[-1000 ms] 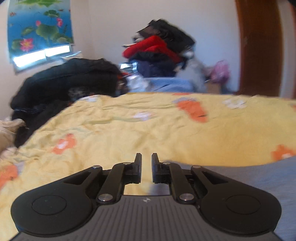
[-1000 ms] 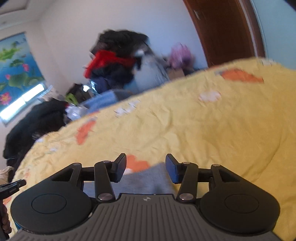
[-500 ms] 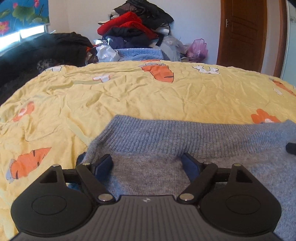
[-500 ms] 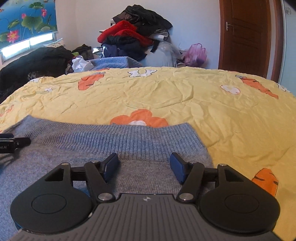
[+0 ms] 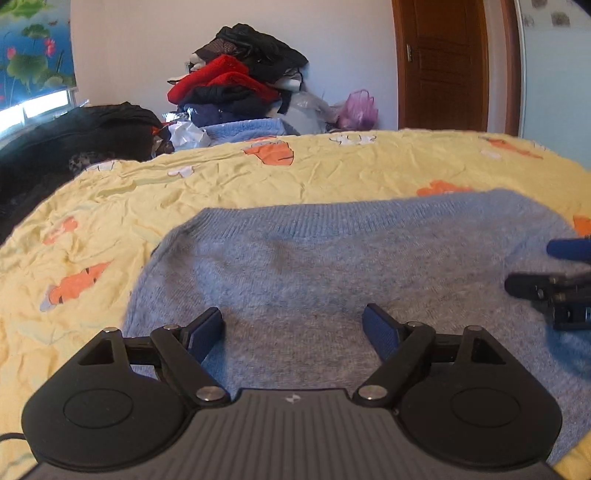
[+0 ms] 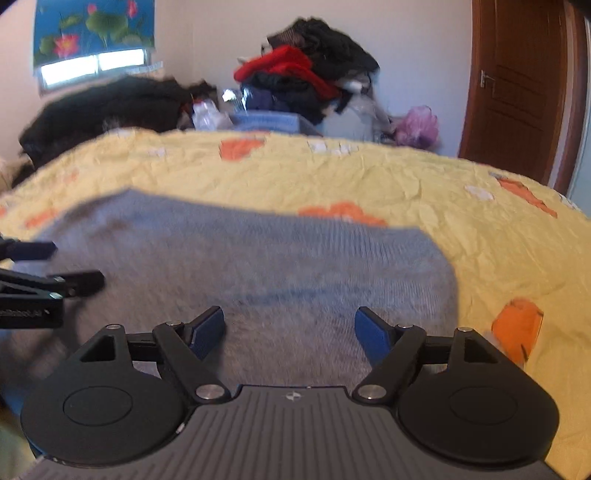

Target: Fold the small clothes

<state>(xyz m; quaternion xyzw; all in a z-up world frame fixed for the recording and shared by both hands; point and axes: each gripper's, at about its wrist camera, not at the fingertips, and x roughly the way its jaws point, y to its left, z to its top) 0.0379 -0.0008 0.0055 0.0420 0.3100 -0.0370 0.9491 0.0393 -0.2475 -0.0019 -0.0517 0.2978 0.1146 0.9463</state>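
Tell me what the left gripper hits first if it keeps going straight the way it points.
Most likely the grey sweater. The left gripper tilts downward over it with jaws wide and nothing between them, so its line probably ends on the knit spread on the yellow bedsheet, short of the ribbed far edge. Depth is hard to judge.

- One grey knitted sweater (image 5: 332, 266), lying on the bed.
- One yellow bedsheet (image 5: 258, 181) printed with orange carrots (several show; the far ones blur).
- Two grippers: the left gripper (image 5: 293, 332) and the right gripper (image 6: 290, 330).
- One heap of clothes (image 5: 240, 88) by the far wall.
- One purple plastic bag (image 5: 357, 110).
- One brown wooden door (image 5: 443, 62).
- One lotus picture (image 6: 94, 31).
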